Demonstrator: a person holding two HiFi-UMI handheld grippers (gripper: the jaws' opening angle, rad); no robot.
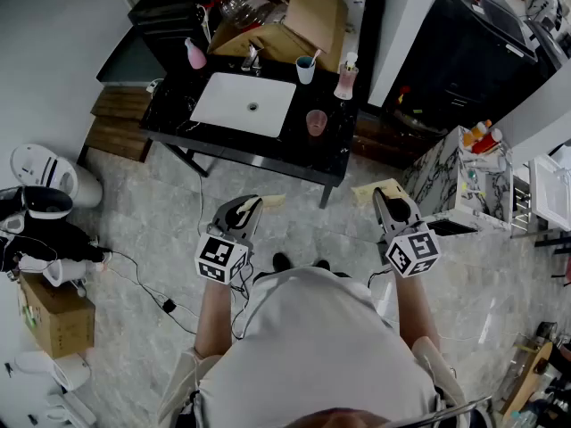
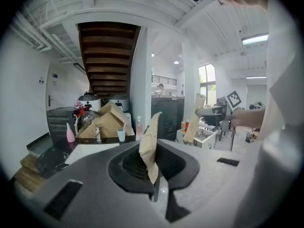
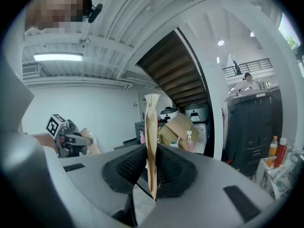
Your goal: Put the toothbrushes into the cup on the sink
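A black counter (image 1: 335, 154) with a white sink basin (image 1: 245, 103) stands ahead of me. On it are a pale blue cup (image 1: 305, 69) with a toothbrush in it, behind the basin, and a pink cup (image 1: 316, 121) near the front edge. My left gripper (image 1: 254, 206) is shut on a tan paper packet (image 1: 271, 201), held upright (image 2: 151, 144). My right gripper (image 1: 385, 196) is shut on a second tan paper packet (image 1: 373, 190), a narrow upright strip (image 3: 152, 141). Both grippers are held over the floor, short of the counter. What the packets hold is hidden.
A pink bottle (image 1: 194, 54), a pump dispenser (image 1: 345, 78) and an open cardboard box (image 1: 299, 12) stand at the back of the counter. A black cabinet (image 1: 473, 56) is at the right, a marble-topped stand (image 1: 464, 181) near my right gripper. Cables (image 1: 143, 275) cross the floor at the left.
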